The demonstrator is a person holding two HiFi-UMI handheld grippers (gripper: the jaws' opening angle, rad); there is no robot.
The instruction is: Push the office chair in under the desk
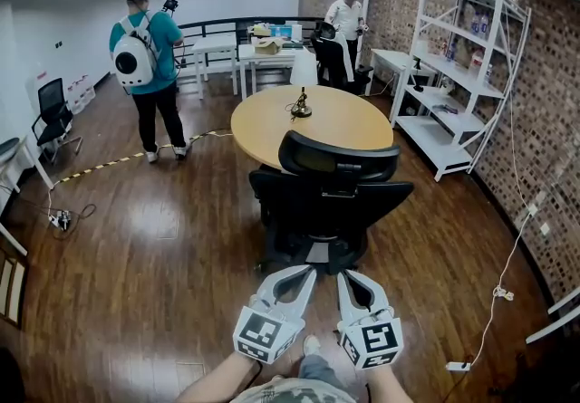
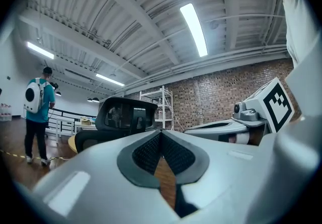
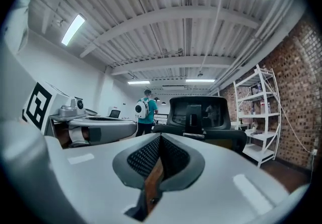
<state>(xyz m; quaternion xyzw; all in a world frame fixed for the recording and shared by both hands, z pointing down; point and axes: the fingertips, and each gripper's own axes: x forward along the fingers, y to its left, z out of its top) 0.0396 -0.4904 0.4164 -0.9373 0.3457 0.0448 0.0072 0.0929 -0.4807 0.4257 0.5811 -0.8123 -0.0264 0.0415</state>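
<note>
A black office chair (image 1: 331, 202) stands with its back toward me at the near edge of a round wooden table (image 1: 353, 125). My left gripper (image 1: 306, 273) and right gripper (image 1: 349, 276) are side by side just behind the chair's back, low down, both shut with nothing between the jaws. In the left gripper view the chair's headrest (image 2: 123, 115) rises beyond the shut left gripper (image 2: 162, 132), and the right gripper's body (image 2: 241, 122) shows beside it. The right gripper view shows the chair back (image 3: 201, 112) ahead of the shut right gripper (image 3: 160, 137).
A small lamp (image 1: 302, 84) stands on the table. White shelving (image 1: 458, 66) lines the brick wall at right. A person with a white backpack (image 1: 154, 66) stands at left, another person (image 1: 346, 16) at the back. A second black chair (image 1: 53, 116) and floor cables (image 1: 63, 215) lie far left.
</note>
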